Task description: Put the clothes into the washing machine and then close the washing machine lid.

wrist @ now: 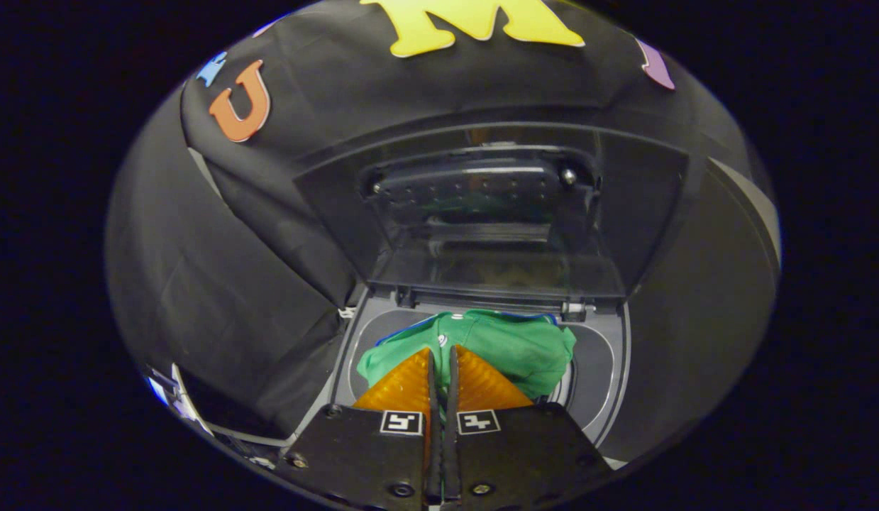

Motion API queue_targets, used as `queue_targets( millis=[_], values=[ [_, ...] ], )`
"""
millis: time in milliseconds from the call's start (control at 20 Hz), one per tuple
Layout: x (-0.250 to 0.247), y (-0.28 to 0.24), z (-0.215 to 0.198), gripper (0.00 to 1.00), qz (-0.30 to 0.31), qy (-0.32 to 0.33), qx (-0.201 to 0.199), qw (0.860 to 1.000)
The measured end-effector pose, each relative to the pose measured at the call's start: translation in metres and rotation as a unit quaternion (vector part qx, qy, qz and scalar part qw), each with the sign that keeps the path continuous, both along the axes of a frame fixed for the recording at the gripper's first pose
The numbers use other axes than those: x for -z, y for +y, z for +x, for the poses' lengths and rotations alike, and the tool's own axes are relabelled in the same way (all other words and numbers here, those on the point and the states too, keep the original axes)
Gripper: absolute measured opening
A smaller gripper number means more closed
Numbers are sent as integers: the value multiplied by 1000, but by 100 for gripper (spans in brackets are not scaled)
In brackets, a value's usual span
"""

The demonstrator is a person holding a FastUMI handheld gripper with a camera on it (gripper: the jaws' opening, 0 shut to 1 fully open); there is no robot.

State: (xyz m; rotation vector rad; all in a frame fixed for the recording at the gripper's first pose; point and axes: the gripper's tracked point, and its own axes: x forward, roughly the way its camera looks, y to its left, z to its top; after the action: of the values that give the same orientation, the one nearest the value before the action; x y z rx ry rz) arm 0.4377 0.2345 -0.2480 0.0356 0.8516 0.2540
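Observation:
A green garment [513,348] with a blue edge hangs bunched over the round opening of the top-loading washing machine [602,383]. My gripper [443,353] is shut on the garment: both fingers pinch a fold of the green cloth between their tips, right above the drum. The machine's dark, see-through lid [482,220] stands raised upright beyond the garment, hinged at the far side of the opening. How far the cloth reaches down into the drum is hidden by the fingers and the cloth itself.
Black booth cloth [219,284] drapes close on the left of the machine and behind the lid. The machine's grey top rim [350,348] surrounds the opening. A small white and blue object [171,394] lies low at the left beside the cloth.

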Motion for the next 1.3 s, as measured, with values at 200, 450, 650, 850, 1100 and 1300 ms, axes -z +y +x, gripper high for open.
queue_targets(
  millis=[200, 450, 650, 850, 1100, 1300],
  values=[
    [22, -3, 10, 5, -8, 7, 10, 1000],
    [29, -16, 17, 5, -9, 8, 29, 1000],
    [31, -20, 21, 5, -10, 12, 33, 999],
    [44, -25, 16, 36, -26, 39, 11, 999],
    [22, -23, 14, 90, -15, -1, -8, 1000],
    [-10, -25, 6, 90, 1, -22, -17, 1000]
  ],
)
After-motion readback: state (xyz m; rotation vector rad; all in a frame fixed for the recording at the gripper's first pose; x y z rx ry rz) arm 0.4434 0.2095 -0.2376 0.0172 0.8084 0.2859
